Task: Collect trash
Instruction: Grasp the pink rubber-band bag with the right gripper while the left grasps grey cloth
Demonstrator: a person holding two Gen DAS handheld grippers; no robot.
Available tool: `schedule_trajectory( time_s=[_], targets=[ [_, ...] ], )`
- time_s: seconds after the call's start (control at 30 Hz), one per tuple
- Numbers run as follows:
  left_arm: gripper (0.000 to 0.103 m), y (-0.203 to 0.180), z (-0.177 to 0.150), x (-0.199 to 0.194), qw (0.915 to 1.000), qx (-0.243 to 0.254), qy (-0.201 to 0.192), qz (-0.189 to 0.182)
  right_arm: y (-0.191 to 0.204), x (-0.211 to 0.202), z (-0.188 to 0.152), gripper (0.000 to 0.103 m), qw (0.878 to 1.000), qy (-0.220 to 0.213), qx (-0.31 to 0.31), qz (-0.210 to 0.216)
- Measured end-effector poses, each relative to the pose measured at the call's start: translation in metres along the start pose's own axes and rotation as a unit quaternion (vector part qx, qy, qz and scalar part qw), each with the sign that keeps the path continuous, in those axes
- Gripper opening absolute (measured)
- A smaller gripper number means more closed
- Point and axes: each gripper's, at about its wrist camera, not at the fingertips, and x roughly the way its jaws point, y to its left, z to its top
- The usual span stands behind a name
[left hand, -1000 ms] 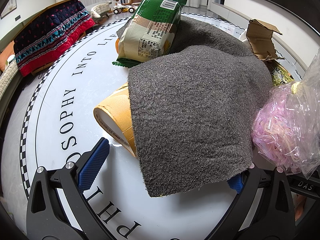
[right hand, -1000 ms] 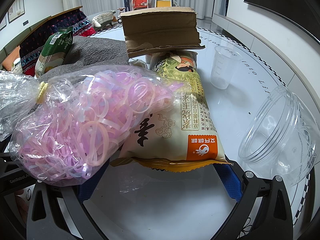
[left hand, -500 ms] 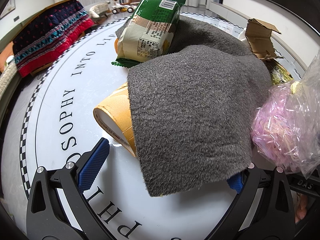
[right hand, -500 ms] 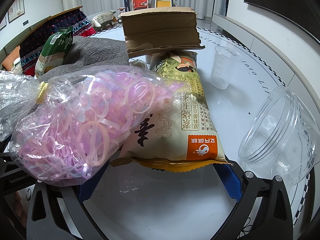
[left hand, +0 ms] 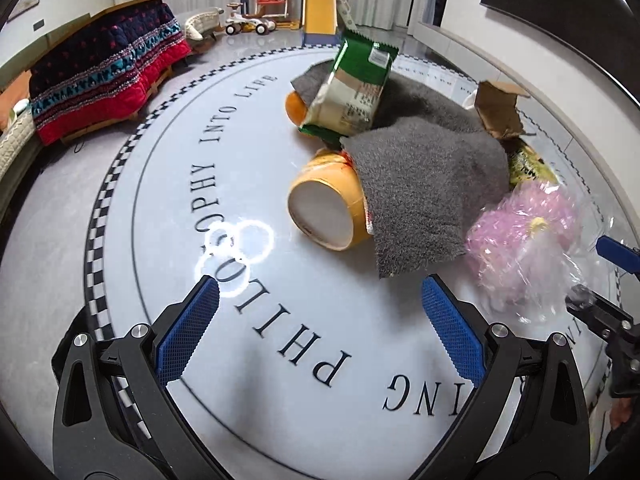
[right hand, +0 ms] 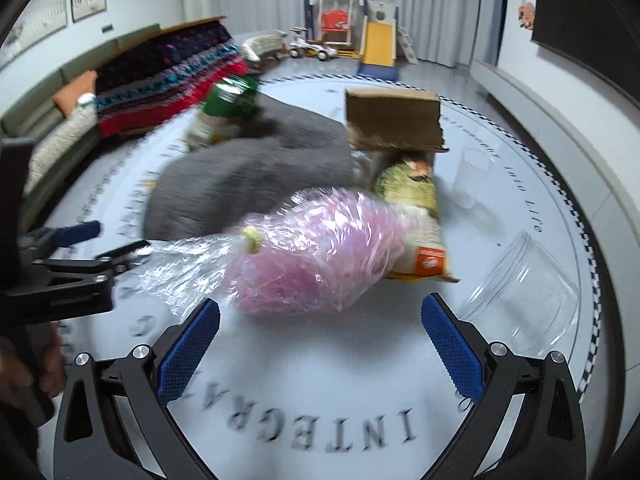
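Observation:
A trash pile lies on the round white table (left hand: 120, 240): a grey cloth (left hand: 424, 184) over a yellow paper cup (left hand: 328, 208), a green snack packet (left hand: 352, 88), torn cardboard (left hand: 496, 108), and a clear bag of pink strips (left hand: 524, 240). My left gripper (left hand: 320, 328) is open and empty, short of the cup. My right gripper (right hand: 320, 340) is open and empty, just short of the pink bag (right hand: 316, 248). Behind the bag lie a yellowish snack bag (right hand: 416, 216), the cardboard (right hand: 394, 120) and the grey cloth (right hand: 248, 176).
A clear plastic jar (right hand: 524, 300) lies on its side at the right, with a clear cup (right hand: 472, 176) behind it. A bench with a patterned blanket (left hand: 104, 76) and children's toys (left hand: 296, 4) stand beyond the table.
Both grippers have pulled back and up from the pile. The cloth no longer sits between the left jaws, nor the pink bag and snack bag between the right ones.

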Motion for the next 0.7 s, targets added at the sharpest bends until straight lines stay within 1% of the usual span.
schedule_trajectory(
  time_s=[0.13, 0.2, 0.23, 0.33, 0.37, 0.4, 0.43, 0.47, 0.5, 0.53, 0.57, 0.6, 0.63, 0.67, 0.7],
  targets=[
    [0.097, 0.006, 0.002, -0.015, 0.9999, -0.003, -0.015, 0.0, 0.001, -0.008, 0.011, 0.101, 0.999, 0.007, 0.025, 0.036],
    [0.097, 0.009, 0.004, -0.018, 0.9997, -0.005, -0.022, -0.003, 0.0, -0.005, 0.018, 0.1, 0.998, 0.01, 0.035, 0.044],
    [0.097, 0.009, 0.005, -0.022, 0.9997, -0.005, -0.026, -0.004, 0.005, -0.005, 0.017, 0.101, 0.999, 0.011, 0.032, 0.039],
    [0.097, 0.01, 0.008, -0.026, 0.9995, -0.007, -0.03, -0.003, 0.008, 0.012, 0.028, 0.1, 0.999, 0.024, 0.022, 0.018],
    [0.097, 0.01, 0.01, -0.027, 0.9995, -0.007, -0.031, -0.004, 0.008, 0.018, 0.031, 0.099, 0.999, 0.031, 0.021, 0.015],
    [0.097, 0.009, 0.01, -0.029, 0.9994, -0.006, -0.032, -0.006, 0.008, 0.022, 0.032, 0.094, 0.999, 0.038, 0.019, 0.014],
    [0.097, 0.007, 0.012, -0.031, 0.9994, -0.005, -0.034, -0.006, 0.009, 0.028, 0.034, 0.093, 0.999, 0.049, 0.017, 0.01],
    [0.097, 0.005, 0.014, -0.032, 0.9994, -0.002, -0.035, -0.006, 0.009, 0.032, 0.036, 0.088, 0.998, 0.058, 0.014, 0.01],
    [0.097, 0.002, 0.016, -0.032, 0.9994, 0.002, -0.035, -0.005, 0.01, 0.035, 0.037, 0.078, 0.998, 0.065, 0.01, 0.008],
    [0.097, -0.002, 0.018, -0.032, 0.9994, 0.007, -0.035, -0.004, 0.01, 0.034, 0.038, 0.072, 0.998, 0.066, 0.008, 0.012],
    [0.097, -0.005, 0.021, -0.031, 0.9993, 0.012, -0.035, -0.004, 0.009, 0.031, 0.04, 0.049, 0.998, 0.065, 0.009, 0.015],
    [0.097, -0.009, 0.023, -0.031, 0.9993, 0.017, -0.035, -0.003, 0.008, 0.029, 0.041, 0.019, 0.998, 0.067, 0.012, 0.007],
    [0.097, -0.014, 0.026, -0.03, 0.9992, 0.021, -0.035, -0.003, 0.003, 0.025, 0.043, 0.018, 0.997, 0.072, 0.023, 0.027],
    [0.097, -0.019, 0.029, -0.028, 0.9991, 0.025, -0.034, -0.003, 0.001, 0.022, 0.044, 0.011, 0.997, 0.07, 0.026, 0.037],
    [0.097, -0.023, 0.031, -0.026, 0.9991, 0.028, -0.032, -0.004, -0.001, 0.019, 0.045, 0.01, 0.997, 0.068, 0.027, 0.04]
  ],
)
